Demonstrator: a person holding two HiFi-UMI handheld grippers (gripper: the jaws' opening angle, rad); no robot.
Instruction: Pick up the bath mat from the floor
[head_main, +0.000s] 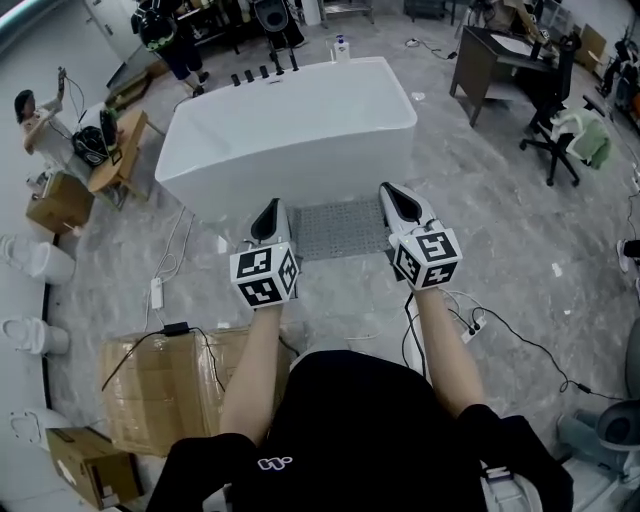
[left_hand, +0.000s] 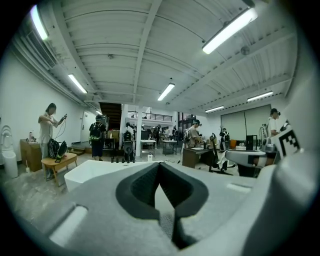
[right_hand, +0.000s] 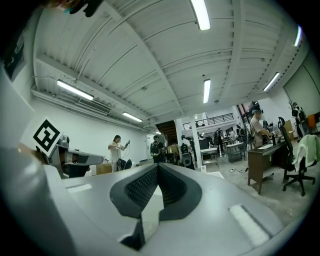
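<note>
The jaws of both grippers are clenched tight with nothing between them: in the left gripper view the dark pads meet at a thin seam, and the right gripper view shows the same closed seam. In the head view the left gripper (head_main: 268, 208) and the right gripper (head_main: 398, 192) are held out side by side in front of the person, each pointing away toward the white bathtub (head_main: 290, 120), with the marker cubes facing up toward the camera. The bath mat (head_main: 340, 228), a grey textured rectangle, lies flat on the floor (head_main: 500, 250) just in front of the near wall of the bathtub. It shows in the gap between the two grippers, which hang above the floor on either side of it, and neither gripper touches it. To the near left of the person sits a large cardboard box (head_main: 150, 390) with a black cable draped over it, and a white power strip (head_main: 157, 292) lies on the floor beyond the box. At the far right stands a dark desk (head_main: 490, 55) with a black office chair (head_main: 560, 135) beside it. At the far left a person (head_main: 35, 115) stands by a low wooden bench (head_main: 120, 150).
</note>
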